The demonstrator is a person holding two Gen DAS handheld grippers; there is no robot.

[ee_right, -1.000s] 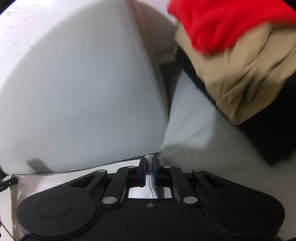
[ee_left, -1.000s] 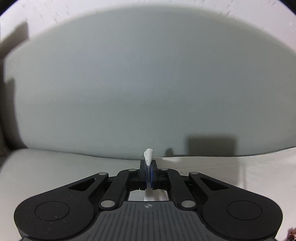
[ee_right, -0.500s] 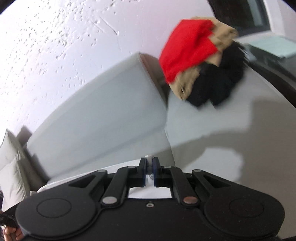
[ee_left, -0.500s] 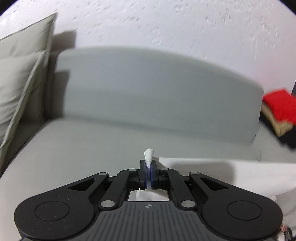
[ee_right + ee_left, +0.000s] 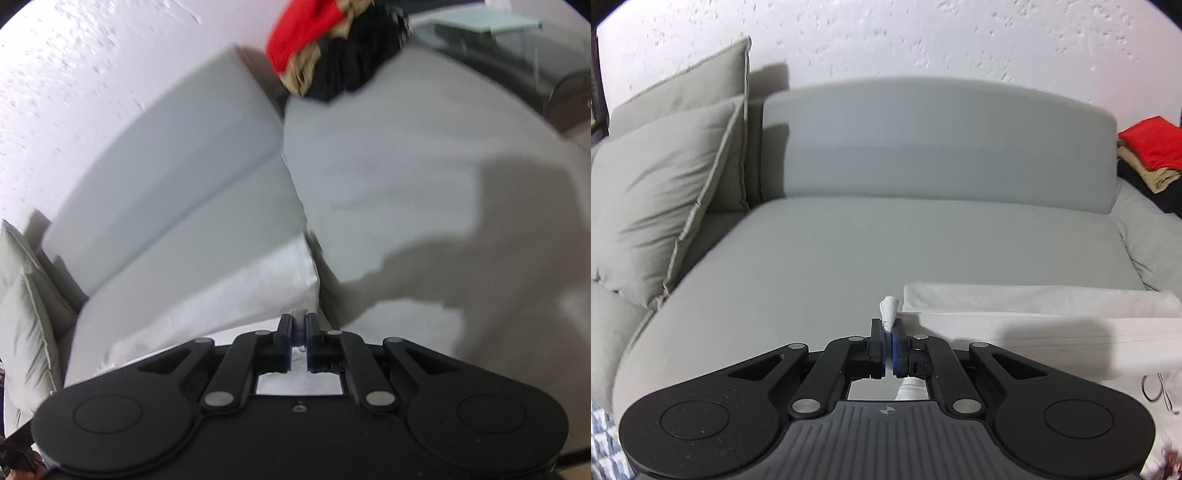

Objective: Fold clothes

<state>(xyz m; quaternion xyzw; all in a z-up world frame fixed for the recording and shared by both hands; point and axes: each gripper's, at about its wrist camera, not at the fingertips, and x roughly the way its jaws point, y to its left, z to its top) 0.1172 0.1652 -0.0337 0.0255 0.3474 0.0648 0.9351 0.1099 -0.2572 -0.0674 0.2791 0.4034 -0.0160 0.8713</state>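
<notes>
White cloth (image 5: 1034, 314), the garment being folded, is held along one edge by both tongs above the front of a grey sofa seat (image 5: 868, 251). The left tongs (image 5: 887, 332) are pressed together on a bunched corner that pokes up between the tips, and the right tongs (image 5: 299, 325) are likewise pinched on a bit of white fabric at the other corner. In the left wrist view the cloth stretches away to the right as a flat doubled band lying just over the seat's front edge; in the right wrist view it spreads to the left, toward the backrest (image 5: 166, 166). A pile of red, tan and black clothes (image 5: 1148, 158) sits well apart at the far right end of the sofa, and two cushions (image 5: 657, 195) lean at the left end. The step in hand looks like carrying the held edge across to make a fold. The next move probably calls for keeping both corners level and taut, laying the edge down squarely on the rest of the cloth, and only then letting go.
</notes>
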